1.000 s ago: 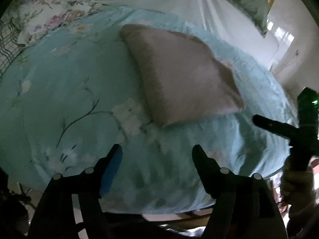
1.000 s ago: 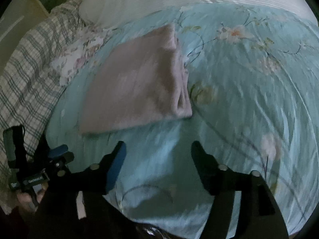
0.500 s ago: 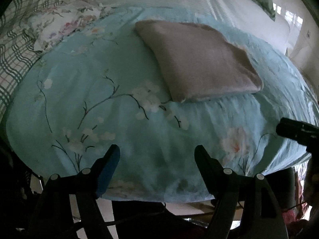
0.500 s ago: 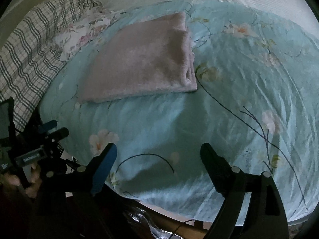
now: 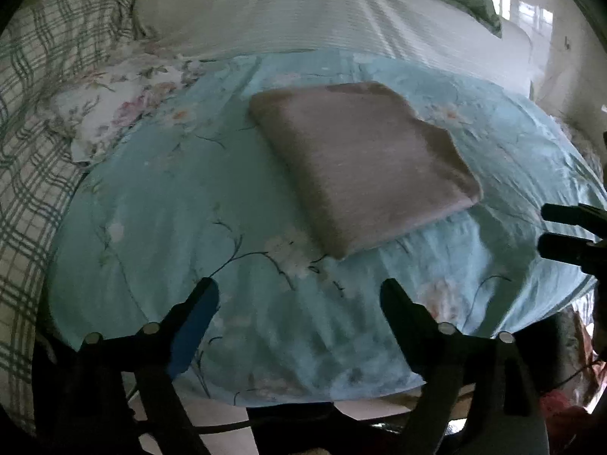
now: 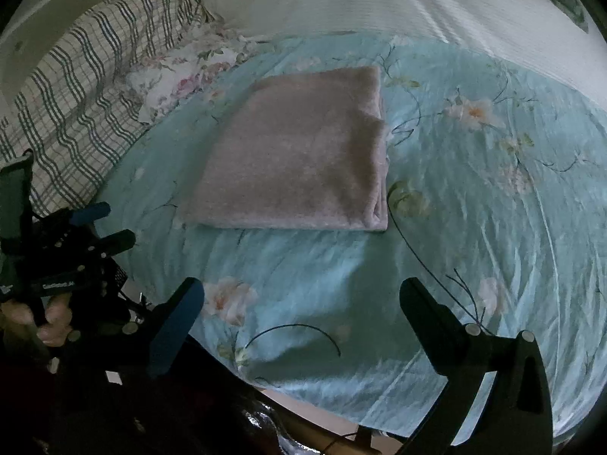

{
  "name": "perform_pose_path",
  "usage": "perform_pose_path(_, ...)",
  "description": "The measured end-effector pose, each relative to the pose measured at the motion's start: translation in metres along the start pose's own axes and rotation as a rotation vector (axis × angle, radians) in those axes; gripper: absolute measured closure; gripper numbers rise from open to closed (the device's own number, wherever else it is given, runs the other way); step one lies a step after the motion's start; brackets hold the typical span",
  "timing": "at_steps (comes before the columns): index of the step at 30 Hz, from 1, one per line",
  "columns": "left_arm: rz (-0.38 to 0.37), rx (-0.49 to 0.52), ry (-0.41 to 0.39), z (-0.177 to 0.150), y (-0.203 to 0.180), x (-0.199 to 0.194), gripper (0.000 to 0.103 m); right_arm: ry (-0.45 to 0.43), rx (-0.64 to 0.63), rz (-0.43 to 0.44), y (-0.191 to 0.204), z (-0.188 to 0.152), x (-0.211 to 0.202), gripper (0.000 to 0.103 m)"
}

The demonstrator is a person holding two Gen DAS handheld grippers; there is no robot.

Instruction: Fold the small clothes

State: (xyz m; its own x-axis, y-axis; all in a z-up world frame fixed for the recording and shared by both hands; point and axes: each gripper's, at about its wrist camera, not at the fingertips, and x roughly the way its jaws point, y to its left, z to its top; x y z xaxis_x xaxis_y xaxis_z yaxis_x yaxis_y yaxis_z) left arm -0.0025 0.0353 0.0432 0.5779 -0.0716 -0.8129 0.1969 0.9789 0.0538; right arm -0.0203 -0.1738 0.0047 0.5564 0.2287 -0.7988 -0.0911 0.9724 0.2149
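Both grippers have backed away from the bed and their jaws are opening, empty: left gripper [image 5: 299,295], right gripper [image 6: 301,295]. One folded cloth [image 6: 303,151] lies at twelve o'clock on the one floral sheet [image 6: 474,227].

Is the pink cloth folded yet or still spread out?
Folded. The pink cloth lies as a neat rectangle on the blue floral sheet, with stacked layers visible along its near edge.

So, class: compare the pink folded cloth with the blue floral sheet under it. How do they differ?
The pink cloth is plain; the blue sheet carries printed flowers and twigs. The cloth is folded into a compact rectangle; the sheet is spread wide. The cloth looks fuzzy and matte; the sheet looks smooth with a slight sheen. Both lie flat on the bed.
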Motion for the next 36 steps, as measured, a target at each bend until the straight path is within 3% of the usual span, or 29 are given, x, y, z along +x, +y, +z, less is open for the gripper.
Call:
perform_pose_path(14, 0.068, 0.040, 0.050, 0.005, -0.011, 0.042, 0.010, 0.066, 0.069, 0.001, -0.012, 0.012, 0.048, 0.000)
perform_pose_path(36, 0.091, 0.070, 0.055, 0.030, -0.010, 0.045, 0.010, 0.040, -0.031, -0.012, 0.005, 0.045, 0.050, 0.000)
